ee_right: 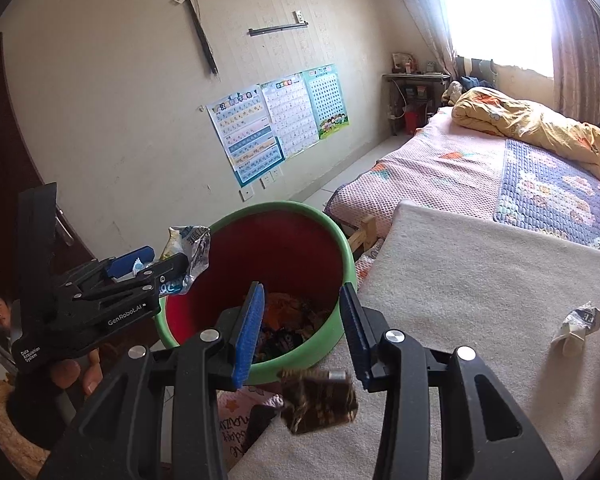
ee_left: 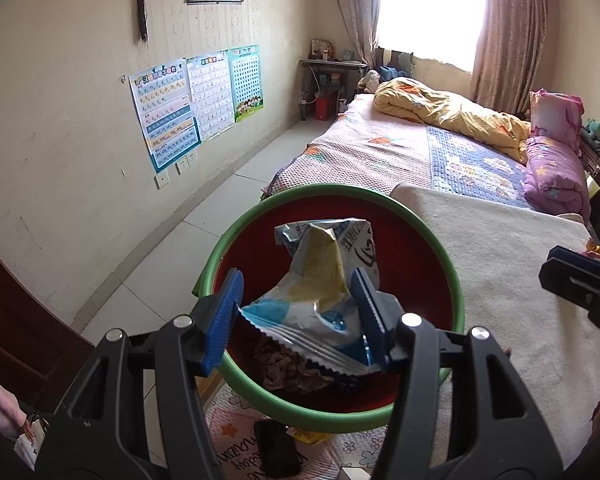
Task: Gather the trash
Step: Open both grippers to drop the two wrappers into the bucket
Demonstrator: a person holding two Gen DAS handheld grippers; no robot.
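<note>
Nearest to us, our left tool (ee_left: pixel 298 314) has its blue pads set fairly wide, with a crumpled blue-and-white snack wrapper (ee_left: pixel 324 280) lodged between them above the bin; the wrapper touches the right pad, but whether both pads really pinch it we cannot tell. In the right wrist view the same wrapper (ee_right: pixel 188 252) sticks out past the left tool's fingers.

Our right tool (ee_right: pixel 302 332) is spread wide with nothing between its pads. Just below it a brown wrapper (ee_right: pixel 320 400) shows as a blur at the edge of the cream-covered table (ee_right: pixel 480 300); its print is unreadable. A small crumpled white wrapper (ee_right: pixel 576 326) lies well apart on the table's right side.

The green-rimmed red bin (ee_left: pixel 456 280) stands beside the table, its base cut off by our tools, with dark, indistinct trash (ee_right: pixel 292 320) at its bottom. Beyond lies the bed (ee_left: pixel 380 148), and the window is blown out white.
</note>
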